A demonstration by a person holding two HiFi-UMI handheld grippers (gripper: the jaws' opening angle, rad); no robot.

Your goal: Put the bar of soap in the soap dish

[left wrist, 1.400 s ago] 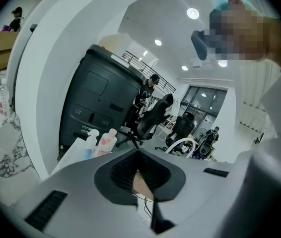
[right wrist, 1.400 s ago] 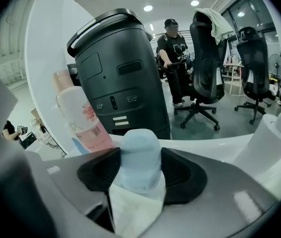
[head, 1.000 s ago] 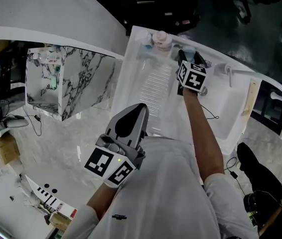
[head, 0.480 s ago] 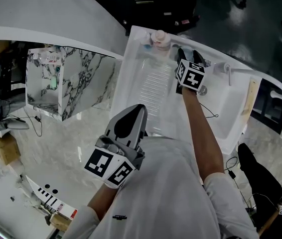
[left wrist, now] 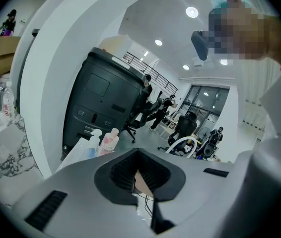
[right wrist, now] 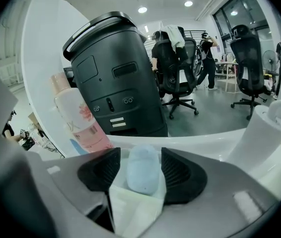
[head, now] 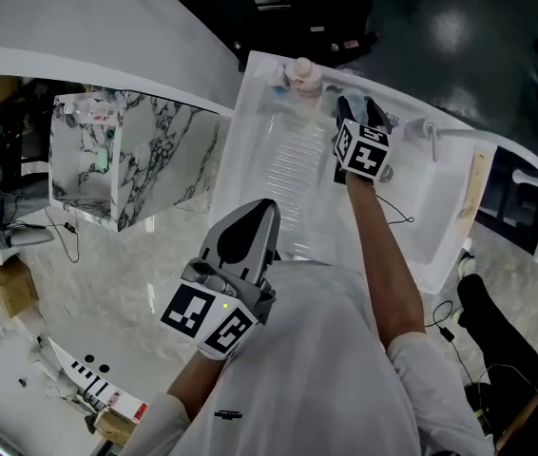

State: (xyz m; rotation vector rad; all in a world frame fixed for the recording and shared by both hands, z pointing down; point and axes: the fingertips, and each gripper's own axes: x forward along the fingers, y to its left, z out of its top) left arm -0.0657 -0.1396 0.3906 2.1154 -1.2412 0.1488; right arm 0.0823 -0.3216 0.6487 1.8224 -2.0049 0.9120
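Observation:
The bar of soap is a pale blue oval lying in a pale white-green soap dish. My right gripper stands open around it, one ribbed pad on each side and a thin gap on the left. In the head view this right gripper is at the far end of the white counter; the soap is hidden there. My left gripper hangs shut and empty near the person's body, away from the counter. Its jaws meet at the tips.
A pink bottle and a blue-capped one stand at the counter's far end, left of the soap dish. A sink basin with a tap lies to the right. A black bin stands behind the counter. A marble cabinet is at left.
The right gripper has shifted slightly toward the left and nearer along the counter's far end. The left gripper has stayed still.

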